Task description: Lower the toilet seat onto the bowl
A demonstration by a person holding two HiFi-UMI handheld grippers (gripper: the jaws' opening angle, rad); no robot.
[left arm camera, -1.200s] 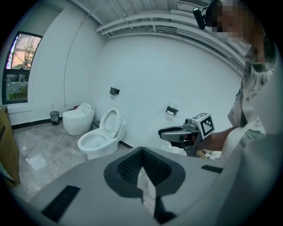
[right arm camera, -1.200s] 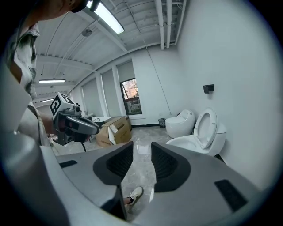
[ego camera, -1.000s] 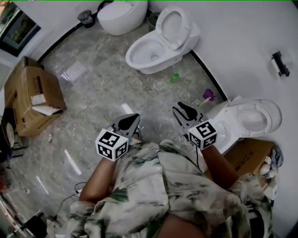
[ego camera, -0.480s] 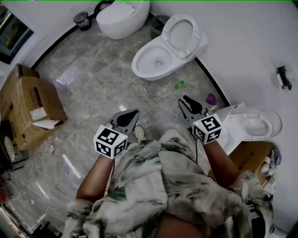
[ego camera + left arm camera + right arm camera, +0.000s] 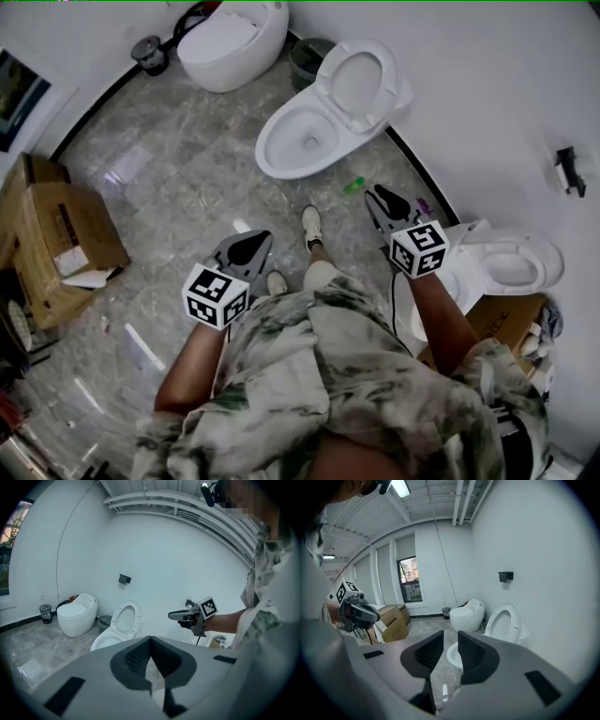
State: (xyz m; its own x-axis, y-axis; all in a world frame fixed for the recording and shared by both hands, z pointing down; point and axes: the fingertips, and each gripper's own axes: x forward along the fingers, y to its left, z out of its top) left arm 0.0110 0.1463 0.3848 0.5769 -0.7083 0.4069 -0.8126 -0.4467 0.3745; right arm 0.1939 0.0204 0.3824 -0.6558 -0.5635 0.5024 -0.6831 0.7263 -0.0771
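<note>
The left tongs point(image 5: 247, 247) are pressed narrow, tips together on nothing. The right tongs point(image 5: 384, 202) stand apart with nothing between them, and their jaws are closing. Both hang over a grey marbled floor point(image 5: 187, 178), well apart from the task's toilet. Ahead of the right tongs, the toilet seat point(image 5: 325, 86) stands raised above its bowl point(image 5: 291, 145), against the curved white wall point(image 5: 487, 84). Farther ahead sits an egg-shaped toilet point(image 5: 230, 33) with a small bin point(image 5: 145, 52) beside it. A green thing point(image 5: 353, 186) lies on the floor near the right tongs. Another toilet point(image 5: 511, 258) sits just right of them. Cardboard boxes point(image 5: 52, 239) stand far left of the left tongs.
</note>
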